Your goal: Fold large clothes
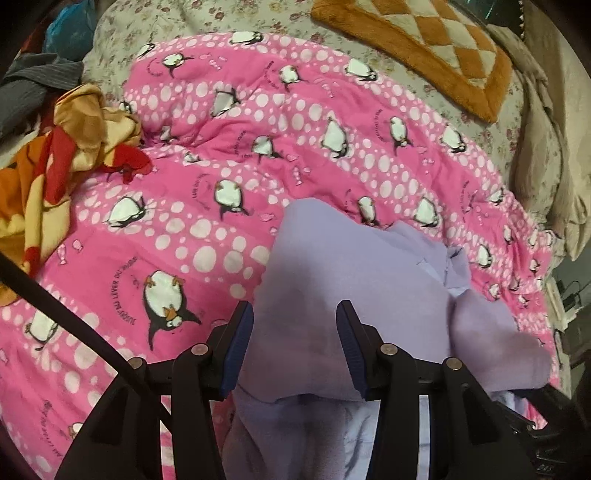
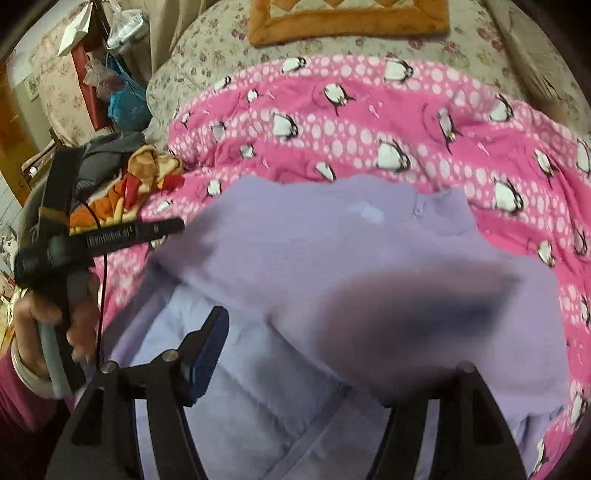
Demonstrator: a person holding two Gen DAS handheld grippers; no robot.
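A lilac garment (image 1: 332, 258) with a paler lining lies bunched on the pink penguin quilt (image 1: 184, 229). A fold of it rises between the blue pads of my left gripper (image 1: 294, 332), which is shut on the cloth. In the right wrist view the same garment (image 2: 295, 236) spreads across the quilt (image 2: 406, 122), its light lining (image 2: 236, 369) showing below. My right gripper (image 2: 332, 354) stands open, its jaws wide apart. Only its left finger (image 2: 208, 350) shows clearly. A blurred flap of lilac cloth (image 2: 424, 314) hangs over the right finger.
A crumpled orange, yellow and red cloth (image 1: 62, 147) and dark grey clothing (image 1: 33, 85) lie at the quilt's left edge. An orange checkered mat (image 1: 424, 48) rests on the floral bedspread (image 1: 229, 18) behind. A person's hand (image 2: 40, 321) holds the left tool. Bags and furniture (image 2: 110, 74) crowd the left.
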